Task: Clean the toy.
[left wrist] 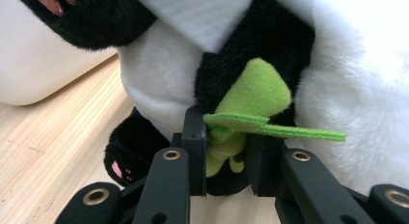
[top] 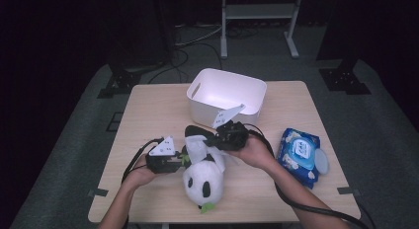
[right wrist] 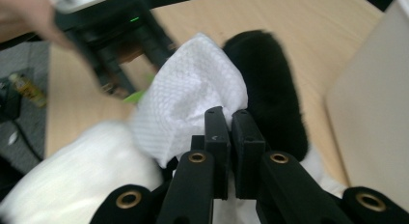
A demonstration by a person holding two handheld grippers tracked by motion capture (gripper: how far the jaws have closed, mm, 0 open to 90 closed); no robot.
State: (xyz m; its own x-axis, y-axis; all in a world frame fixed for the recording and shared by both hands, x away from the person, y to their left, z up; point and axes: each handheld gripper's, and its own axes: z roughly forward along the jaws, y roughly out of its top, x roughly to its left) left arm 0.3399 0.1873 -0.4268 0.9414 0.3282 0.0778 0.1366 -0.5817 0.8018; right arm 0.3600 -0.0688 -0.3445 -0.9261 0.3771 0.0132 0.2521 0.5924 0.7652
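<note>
A black-and-white panda plush [top: 202, 182] lies on its back on the wooden table [top: 148, 105], head toward the front edge. My left gripper [top: 180, 160] comes in from the left and is shut on the green felt bamboo sprig [left wrist: 251, 96] sewn to the panda [left wrist: 159, 84]; the stem sits between the pads of the left gripper [left wrist: 224, 132]. My right gripper [top: 210, 140] is shut on a white wet wipe [top: 197, 147], which lies against the panda's belly. In the right gripper view the wipe [right wrist: 193, 98] fans out from the right gripper [right wrist: 229, 120], beside a black plush limb [right wrist: 270, 89].
A white plastic bin [top: 227, 93] stands at the back middle of the table, close behind the right hand. A blue pack of wet wipes [top: 299, 152] lies at the right. Cables trail from both grippers toward the front edge.
</note>
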